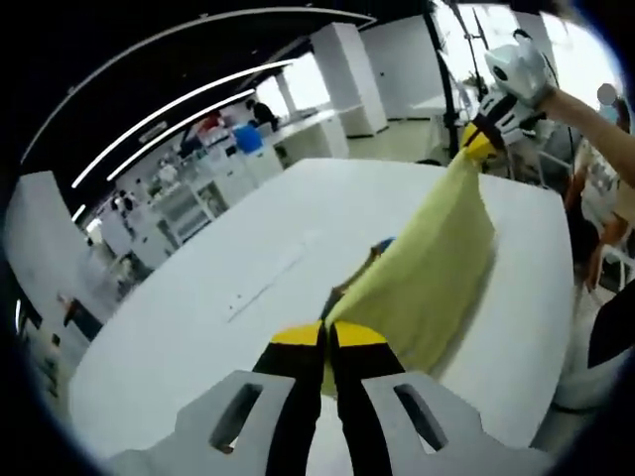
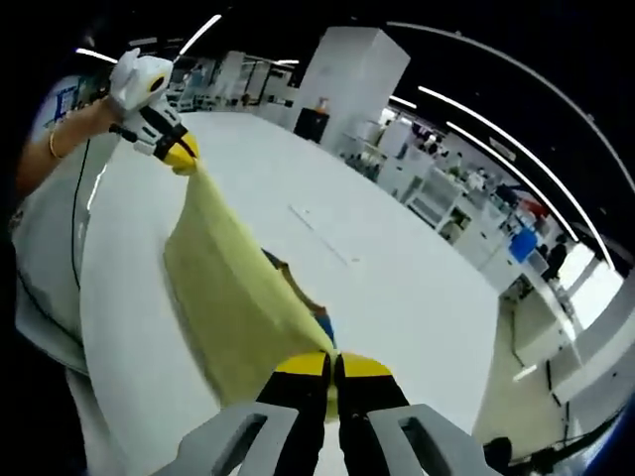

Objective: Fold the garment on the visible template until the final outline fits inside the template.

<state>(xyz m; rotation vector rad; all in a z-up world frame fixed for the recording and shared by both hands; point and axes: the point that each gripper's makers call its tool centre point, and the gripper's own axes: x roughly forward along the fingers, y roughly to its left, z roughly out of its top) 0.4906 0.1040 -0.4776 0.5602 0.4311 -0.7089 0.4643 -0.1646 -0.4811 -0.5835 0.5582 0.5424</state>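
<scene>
Both pairs of jaws are clamped on corners of the pale yellow cloth garment (image 1: 437, 268): the left gripper (image 1: 327, 337) pinches one corner, the right gripper (image 2: 332, 365) another. Between them the garment hangs stretched in the air above the white oval bench (image 1: 198, 317), with a dark and blue patch showing at its lower edge. No template outline can be made out on the bench. If either pinch is shallow, the taut pull could slip a corner free and the cloth would drop crumpled.

Bright ceiling strip lights, window glare, fisheye-bent edges, soft blur throughout both views.
</scene>
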